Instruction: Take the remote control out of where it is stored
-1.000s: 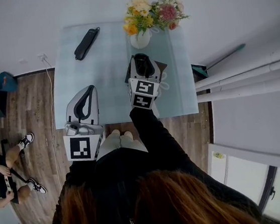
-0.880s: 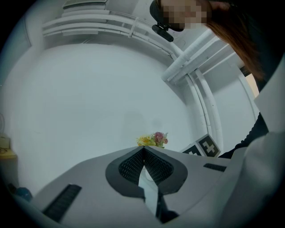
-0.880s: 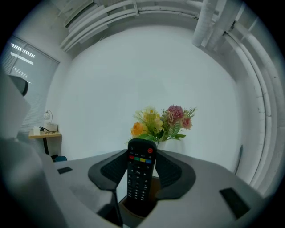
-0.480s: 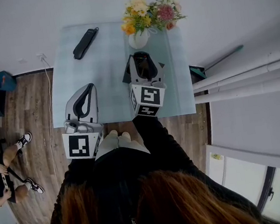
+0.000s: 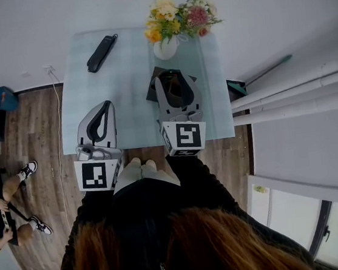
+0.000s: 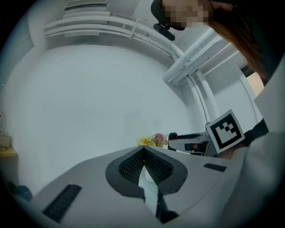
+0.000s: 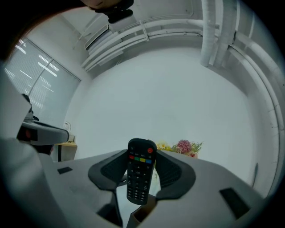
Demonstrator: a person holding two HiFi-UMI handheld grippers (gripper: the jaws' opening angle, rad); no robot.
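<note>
Two grippers over the pale surface [image 5: 126,75], only one of them loaded. Right gripper [image 5: 173,80] clenched on the remote control [image 7: 141,171] — jaws pressing its long sides at roughly mid-length, buttons facing the camera, red power key at the top. Long axis upright, crosswise to the level jaws, lower end pointing down at the dark box [image 5: 153,90] directly beneath. In the right gripper view, bottom edge of the remote level with or barely above the box's rim [image 7: 141,214]; hard to say whether fully clear of the mouth. In the head view, remote largely masked by the gripper body, with corners of the box showing on either side.

Left gripper [image 5: 108,107] empty, jaws pressed together with nothing between, parked near the front edge of the surface, to the left of box and remote and well apart from both. Clearly the farther hand, with no part to play except perhaps steadying the box.

Judged from this, extraction nearly done. Next move probably straight up along the remote's own axis, then away from the box — no sideways pull until well above the rim, for fear of snagging and dragging the box. Also worth minding: vase of flowers [image 5: 166,47] just beyond the box, near the tips of the right jaws. Long black object [image 5: 102,52] near the far left corner, out of the way.
</note>
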